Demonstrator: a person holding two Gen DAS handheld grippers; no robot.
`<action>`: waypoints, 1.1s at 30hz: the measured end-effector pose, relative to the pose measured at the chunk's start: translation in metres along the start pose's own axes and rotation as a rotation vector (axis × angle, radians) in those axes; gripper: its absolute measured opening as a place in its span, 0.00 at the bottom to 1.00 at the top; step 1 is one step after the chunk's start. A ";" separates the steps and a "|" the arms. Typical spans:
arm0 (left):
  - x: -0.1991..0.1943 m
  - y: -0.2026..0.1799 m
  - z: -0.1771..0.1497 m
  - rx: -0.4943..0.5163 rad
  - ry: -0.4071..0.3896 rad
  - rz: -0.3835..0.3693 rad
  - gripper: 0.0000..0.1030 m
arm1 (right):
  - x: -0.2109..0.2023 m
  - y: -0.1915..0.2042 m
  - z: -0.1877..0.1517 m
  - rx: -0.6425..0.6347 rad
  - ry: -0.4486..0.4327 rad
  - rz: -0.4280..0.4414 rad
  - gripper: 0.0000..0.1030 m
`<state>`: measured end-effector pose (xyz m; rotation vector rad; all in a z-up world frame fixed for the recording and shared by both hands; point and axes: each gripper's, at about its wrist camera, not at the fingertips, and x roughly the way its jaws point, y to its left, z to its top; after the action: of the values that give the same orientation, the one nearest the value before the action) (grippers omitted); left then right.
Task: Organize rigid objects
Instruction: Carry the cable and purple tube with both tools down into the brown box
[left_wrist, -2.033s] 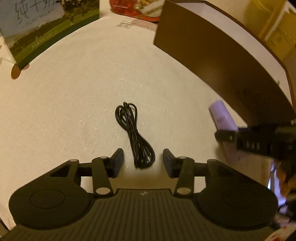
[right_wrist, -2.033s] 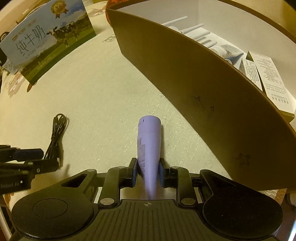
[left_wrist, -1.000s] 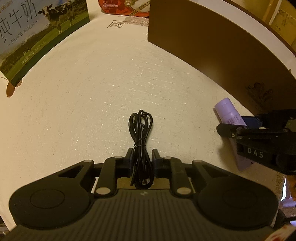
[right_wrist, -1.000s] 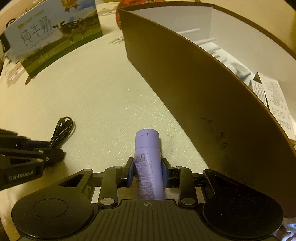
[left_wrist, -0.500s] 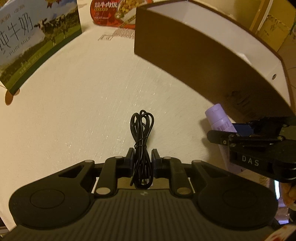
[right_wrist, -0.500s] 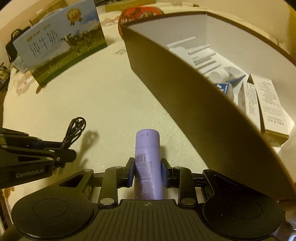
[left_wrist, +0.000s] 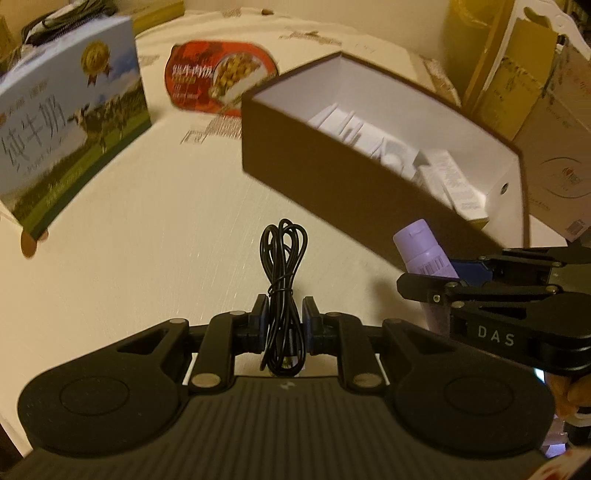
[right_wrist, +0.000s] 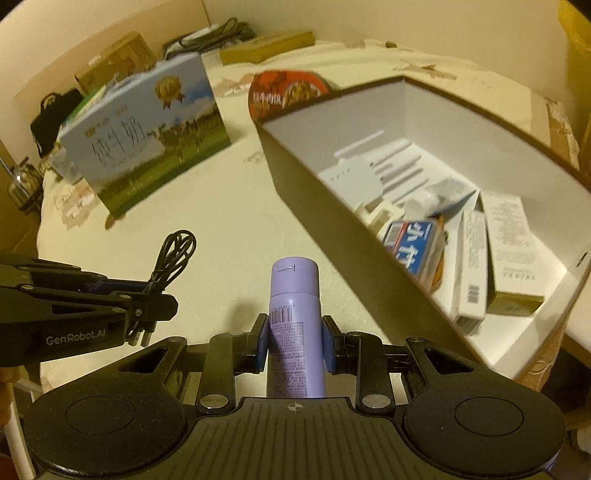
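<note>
My left gripper (left_wrist: 283, 320) is pinching a bundled black cable (left_wrist: 282, 273) near its lower end; the loops stand free beyond the pads and one end hangs below them. Lifted clear of the tabletop (left_wrist: 155, 236), as best I can judge. Risk: the bundle is soft and only lightly tied, so a strand could slide out of the pinch or the loops could snag the box wall on the way over.

My right gripper (right_wrist: 295, 341) is clamped on a purple bottle (right_wrist: 294, 317) at its label, cap pointing away from me. It sits off the table, just beside the near wall of the box. Risk: a smooth round body held low down; if I tilt too fast it may pivot or slip between the pads.

The two grippers are close side by side. If I swing both toward the box at once, I judge they could knock together.

Next out, the brown box (right_wrist: 332, 229), open-topped, white inside, already holding cartons, a blue packet and white pieces. Free floor space is mostly at the far end; dropping the bottle at the near end could land it on the cartons and leave it rolling.

Beyond: milk carton (left_wrist: 70, 136) standing, red food pack (left_wrist: 207, 81) lying flat. Both well apart from my path.
</note>
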<state>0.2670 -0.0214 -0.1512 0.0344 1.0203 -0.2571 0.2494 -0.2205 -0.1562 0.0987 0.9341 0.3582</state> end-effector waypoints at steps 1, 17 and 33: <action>-0.003 -0.003 0.003 0.005 -0.006 -0.003 0.14 | -0.004 -0.001 0.003 0.006 -0.010 -0.001 0.25; 0.010 -0.065 0.091 0.125 -0.104 -0.108 0.14 | -0.044 -0.068 0.071 0.159 -0.147 -0.075 0.25; 0.095 -0.105 0.162 0.222 -0.049 -0.081 0.14 | 0.015 -0.146 0.121 0.211 -0.104 -0.104 0.25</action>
<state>0.4260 -0.1661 -0.1364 0.1872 0.9424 -0.4424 0.3923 -0.3438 -0.1305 0.2587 0.8682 0.1555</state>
